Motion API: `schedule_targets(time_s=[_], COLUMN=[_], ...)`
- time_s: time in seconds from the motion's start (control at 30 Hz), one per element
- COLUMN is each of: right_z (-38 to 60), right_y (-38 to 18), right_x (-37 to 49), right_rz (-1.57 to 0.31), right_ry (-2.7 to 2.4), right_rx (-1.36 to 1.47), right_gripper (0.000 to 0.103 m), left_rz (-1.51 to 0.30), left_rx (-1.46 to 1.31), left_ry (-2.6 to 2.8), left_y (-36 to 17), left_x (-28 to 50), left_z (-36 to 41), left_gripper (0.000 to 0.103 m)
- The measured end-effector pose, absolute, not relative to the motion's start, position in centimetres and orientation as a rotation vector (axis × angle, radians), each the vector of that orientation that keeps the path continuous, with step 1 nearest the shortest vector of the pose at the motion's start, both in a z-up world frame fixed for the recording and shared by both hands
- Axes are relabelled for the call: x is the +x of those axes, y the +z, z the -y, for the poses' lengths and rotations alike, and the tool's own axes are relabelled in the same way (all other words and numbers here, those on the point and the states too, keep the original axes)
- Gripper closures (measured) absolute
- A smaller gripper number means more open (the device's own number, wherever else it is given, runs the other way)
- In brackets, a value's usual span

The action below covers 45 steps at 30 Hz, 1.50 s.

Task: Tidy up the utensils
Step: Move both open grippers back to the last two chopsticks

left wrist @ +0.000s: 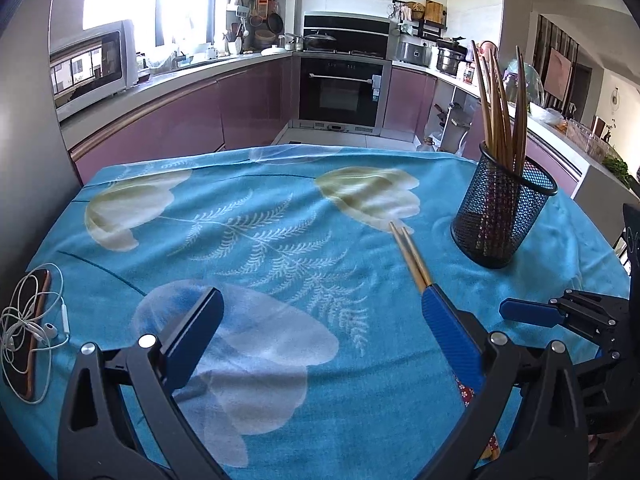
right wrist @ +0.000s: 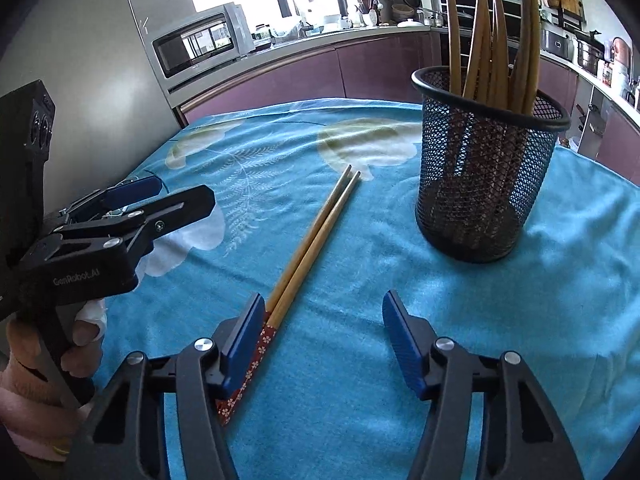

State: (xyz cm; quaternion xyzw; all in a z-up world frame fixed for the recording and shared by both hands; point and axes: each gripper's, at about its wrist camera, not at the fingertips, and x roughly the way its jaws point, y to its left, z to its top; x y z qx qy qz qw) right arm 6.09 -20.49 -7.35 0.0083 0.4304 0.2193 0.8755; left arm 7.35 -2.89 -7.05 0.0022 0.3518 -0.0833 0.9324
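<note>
A pair of wooden chopsticks (right wrist: pixel 316 236) with red patterned ends lies on the blue floral tablecloth (right wrist: pixel 344 380); it also shows in the left wrist view (left wrist: pixel 410 254). A black mesh holder (right wrist: pixel 486 164) with several chopsticks standing in it is to their right, also in the left wrist view (left wrist: pixel 502 216). My left gripper (left wrist: pixel 320 332) is open above the cloth, its right finger over the chopsticks' lower part. My right gripper (right wrist: pixel 324 340) is open, its left finger beside the red ends. Each gripper shows in the other's view, the left (right wrist: pixel 120 216) and the right (left wrist: pixel 532 312).
A phone with white earphones (left wrist: pixel 32 324) lies at the table's left edge. Behind the table are kitchen counters, a microwave (left wrist: pixel 92 64) and an oven (left wrist: pixel 340 88).
</note>
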Motion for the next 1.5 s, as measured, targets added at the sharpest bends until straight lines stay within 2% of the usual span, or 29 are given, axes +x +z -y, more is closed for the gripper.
schedule_targets(time_s=[1.03, 1.2, 1.3, 1.5], right_z=[19.2, 19.6, 20.2, 21.5], right_y=[-7.6, -7.5, -7.5, -7.4], right_x=[6.4, 6.2, 6.2, 6.3], right_rz=[-0.917, -0.921, -0.930, -0.946], right_ry=[0.464, 0.449, 0.441, 0.436], right_rx=[-0.034, -0.042, -0.037, -0.010], right_gripper=[0.051, 0.055, 0.058, 0.059], left_rz=[-0.754, -0.759, -0.766, -0.834], left_rx=[0.018, 0.024, 0.043, 0.088], left_ry=[-0.170, -0.184, -0.212, -0.311], left_y=[-8.2, -8.2, -8.2, -9.0], left_x=[7.8, 7.8, 7.9, 8.9], left_z=[3.2, 3.3, 3.9, 6.0], left_gripper=[0.005, 0.006, 0.008, 0.019])
